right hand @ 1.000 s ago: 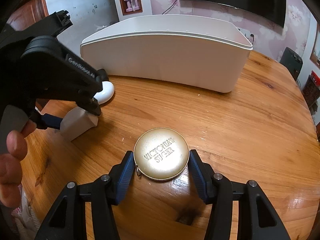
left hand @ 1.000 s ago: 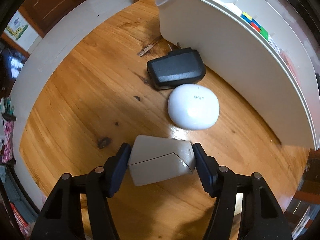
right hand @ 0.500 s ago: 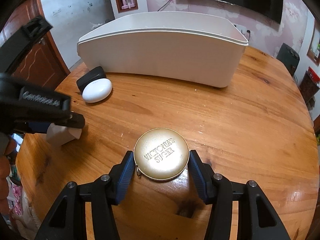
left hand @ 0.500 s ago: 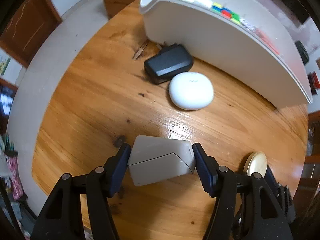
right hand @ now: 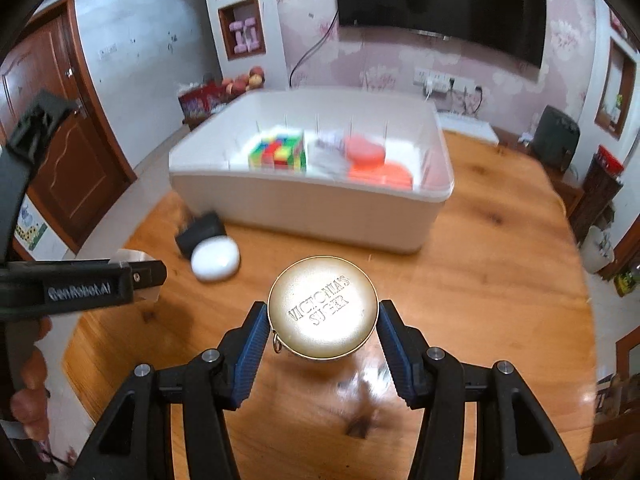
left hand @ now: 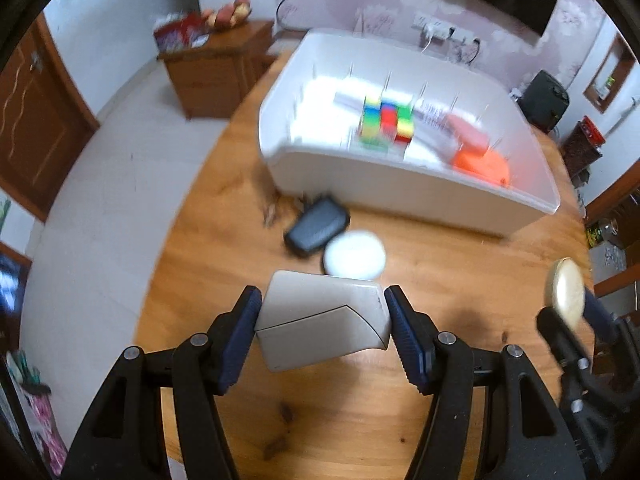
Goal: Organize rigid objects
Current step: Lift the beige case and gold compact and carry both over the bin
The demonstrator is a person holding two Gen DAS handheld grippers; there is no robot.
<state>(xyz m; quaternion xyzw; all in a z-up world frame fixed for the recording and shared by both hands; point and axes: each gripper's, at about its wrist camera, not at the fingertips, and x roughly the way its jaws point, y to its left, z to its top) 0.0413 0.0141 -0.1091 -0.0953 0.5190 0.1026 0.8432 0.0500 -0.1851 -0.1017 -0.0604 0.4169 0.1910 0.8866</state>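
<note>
My left gripper (left hand: 323,322) is shut on a grey-white box (left hand: 320,320) and holds it well above the wooden table (left hand: 360,420). My right gripper (right hand: 322,326) is shut on a round gold tin (right hand: 322,312), also lifted; it shows at the right of the left wrist view (left hand: 567,295). The white bin (left hand: 400,188) stands ahead with a colourful cube (left hand: 386,120) and orange pieces (left hand: 480,164) inside. In the right wrist view the bin (right hand: 304,208) lies beyond the tin.
A black charger (left hand: 316,226) and a white oval case (left hand: 354,256) lie on the table in front of the bin; they also show in the right wrist view, the charger (right hand: 200,230) and the case (right hand: 215,260). A wooden cabinet (left hand: 216,72) stands beyond the table.
Both grippers have risen with their objects, so the bin's inside now shows. The views are motion-blurred.
</note>
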